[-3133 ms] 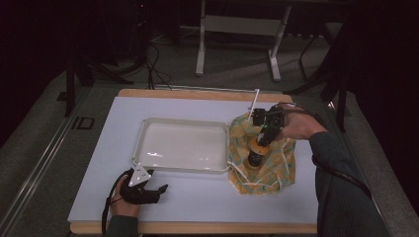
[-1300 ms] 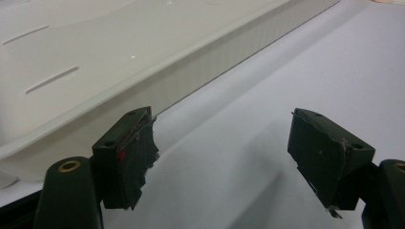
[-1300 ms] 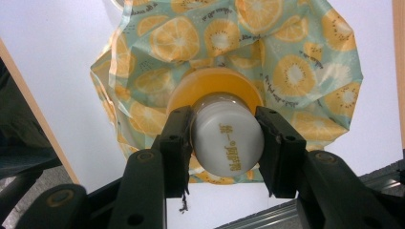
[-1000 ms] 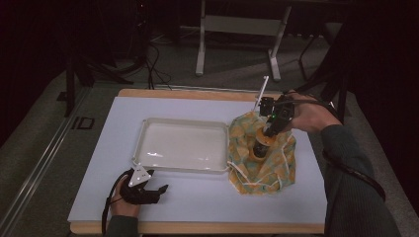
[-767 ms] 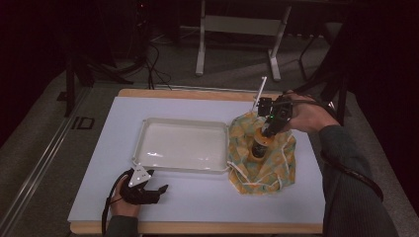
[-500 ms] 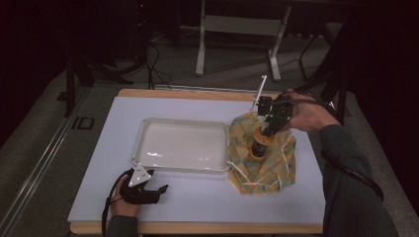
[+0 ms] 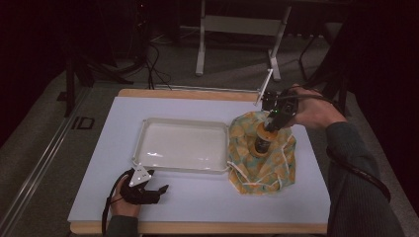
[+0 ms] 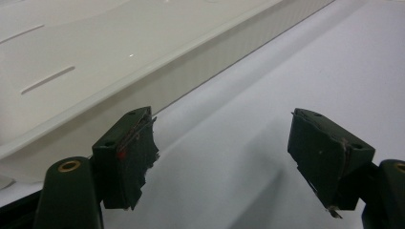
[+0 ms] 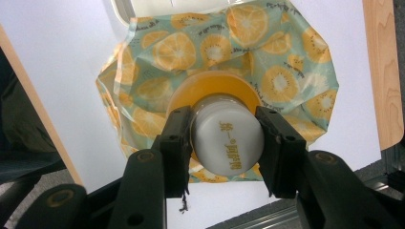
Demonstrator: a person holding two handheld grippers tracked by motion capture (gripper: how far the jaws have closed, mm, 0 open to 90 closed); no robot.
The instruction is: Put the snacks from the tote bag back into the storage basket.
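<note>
The right claw is clenched on the white cap of a bottle, held upright over a fruit-print bag on the white counter. Just left of the bag lies a white tray. Near the tray's front corner, the left claw rests on the counter, jaws spread and empty.

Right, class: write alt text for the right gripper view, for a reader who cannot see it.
The right tongs clamp the white cap of an orange bottle from above, over a fruit-print drawstring bag. The bag lies on a white table, by a white tray.
</note>
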